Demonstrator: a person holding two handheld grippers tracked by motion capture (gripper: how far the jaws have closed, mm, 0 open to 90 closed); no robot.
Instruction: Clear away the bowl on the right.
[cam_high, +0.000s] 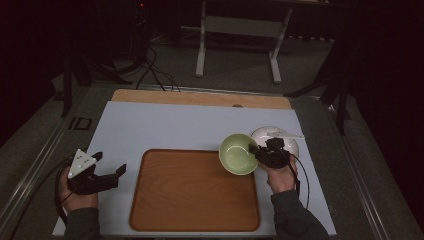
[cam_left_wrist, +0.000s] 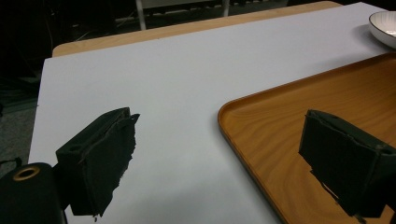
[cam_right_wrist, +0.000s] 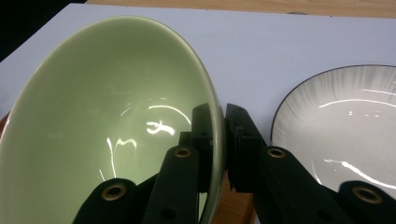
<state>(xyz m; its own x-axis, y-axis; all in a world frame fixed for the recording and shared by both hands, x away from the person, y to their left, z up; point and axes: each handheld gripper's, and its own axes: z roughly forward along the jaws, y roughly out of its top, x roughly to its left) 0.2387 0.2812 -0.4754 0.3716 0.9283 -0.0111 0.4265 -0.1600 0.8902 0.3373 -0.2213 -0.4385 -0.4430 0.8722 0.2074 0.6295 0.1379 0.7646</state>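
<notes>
1. Your left gripper (cam_high: 107, 165) is resting at the lower left of the high view, jaws standing wide apart.
2. Your right gripper (cam_high: 255, 150) is sitting right of centre, jaws pinched together, forearm entering from below.

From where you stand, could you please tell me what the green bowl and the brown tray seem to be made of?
Pale green round bowl: probably glazed ceramic, glossy, with sharp light streaks inside. Brown rectangular tray: looks like wood or wood-grain laminate, with visible grain lines and a satin sheen.

A dim lab or recording room: a work table (cam_high: 320, 165) under a pale sheet (cam_high: 165, 127), cables (cam_high: 155, 75) trailing over grey carpet at the far side, beside a metal stand's legs (cam_high: 237, 47).
</notes>
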